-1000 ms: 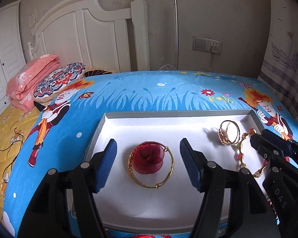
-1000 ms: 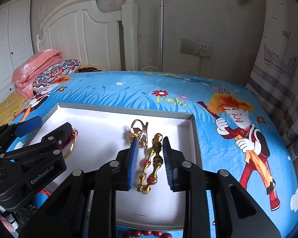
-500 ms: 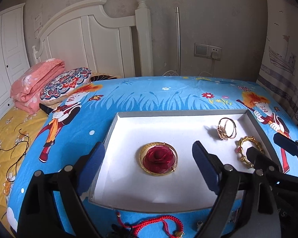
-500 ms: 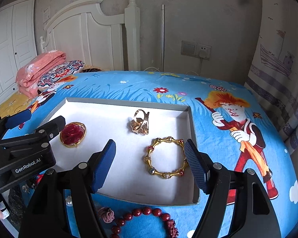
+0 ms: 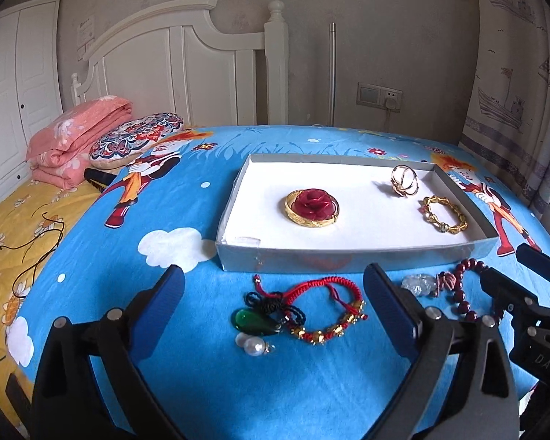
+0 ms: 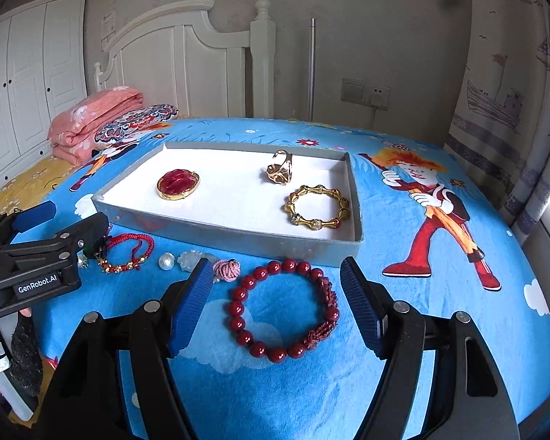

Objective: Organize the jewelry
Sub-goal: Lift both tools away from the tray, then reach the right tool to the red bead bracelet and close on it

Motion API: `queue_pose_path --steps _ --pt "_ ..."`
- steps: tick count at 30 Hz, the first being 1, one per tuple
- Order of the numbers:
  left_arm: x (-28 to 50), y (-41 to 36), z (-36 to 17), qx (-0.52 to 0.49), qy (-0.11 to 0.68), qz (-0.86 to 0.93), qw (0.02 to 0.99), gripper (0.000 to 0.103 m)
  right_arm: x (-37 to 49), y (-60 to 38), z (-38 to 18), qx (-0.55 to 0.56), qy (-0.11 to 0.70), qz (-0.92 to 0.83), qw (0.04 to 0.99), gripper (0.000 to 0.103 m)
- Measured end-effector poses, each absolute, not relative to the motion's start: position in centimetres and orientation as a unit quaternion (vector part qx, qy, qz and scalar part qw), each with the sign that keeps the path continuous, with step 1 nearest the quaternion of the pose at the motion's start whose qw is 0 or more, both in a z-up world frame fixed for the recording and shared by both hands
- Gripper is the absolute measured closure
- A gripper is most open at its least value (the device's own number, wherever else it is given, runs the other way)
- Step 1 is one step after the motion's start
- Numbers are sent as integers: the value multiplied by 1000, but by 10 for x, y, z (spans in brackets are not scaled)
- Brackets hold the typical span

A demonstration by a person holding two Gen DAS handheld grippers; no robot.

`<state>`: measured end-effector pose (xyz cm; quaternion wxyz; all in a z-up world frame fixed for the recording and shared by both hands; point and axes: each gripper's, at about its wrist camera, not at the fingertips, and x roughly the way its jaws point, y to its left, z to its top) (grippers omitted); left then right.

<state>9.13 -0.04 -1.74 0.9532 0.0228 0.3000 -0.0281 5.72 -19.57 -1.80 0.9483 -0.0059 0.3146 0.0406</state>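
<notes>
**Both Grippers Withdrawn From Tray, Jaws Spread**

Since the frame one second ago, both grippers are sitting farther back from the tray (image 5: 234, 253), so loose jewelry on the blue bedspread (image 5: 187, 198) is now showing in front of it. The right gripper (image 6: 277, 306), then nearly closed around the gold beaded bracelet (image 6: 317, 207), is now standing wide open and holding nothing; that bracelet is lying flat in the tray's right end. The left gripper (image 5: 273, 306) is likewise spread wide and empty, with its blue pads (image 5: 392, 310) touching nothing.

Current item positions:
- The gold bangle with the red rose (image 5: 312, 206) is resting near the tray's middle.
- The gold ring (image 5: 404, 180) is standing toward the far right corner, just beyond the gold beaded bracelet.
- The red cord bracelet (image 5: 328, 311), the green pendant (image 5: 255, 322) and the pearl (image 5: 255, 346) are lying on the bedspread between the left gripper's fingers.
- The dark red bead bracelet (image 6: 284, 310) is lying in a loop between the right gripper's fingers, near the tray's front wall.
- A clear crystal piece (image 5: 418, 283) is lying just beside that bracelet's tassel.
</notes>
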Motion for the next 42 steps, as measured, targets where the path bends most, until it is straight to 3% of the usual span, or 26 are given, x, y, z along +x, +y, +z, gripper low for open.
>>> queue_pose_path --steps 8,13,18,35,42 --pt "60 12 -48 32 311 -28 950 8 35 -186 -35 -13 307 64 950 36" --pt "52 16 -61 40 313 -27 948 8 24 -182 -40 -30 286 68 955 46" --pt "50 19 -65 39 310 -27 950 7 10 -193 -43 -10 263 61 963 47" --pt "46 21 -73 33 280 -32 959 4 46 -221 -50 44 329 -29 943 68" --pt "45 23 -74 33 274 -35 961 4 52 -213 -52 16 334 -39 942 75"
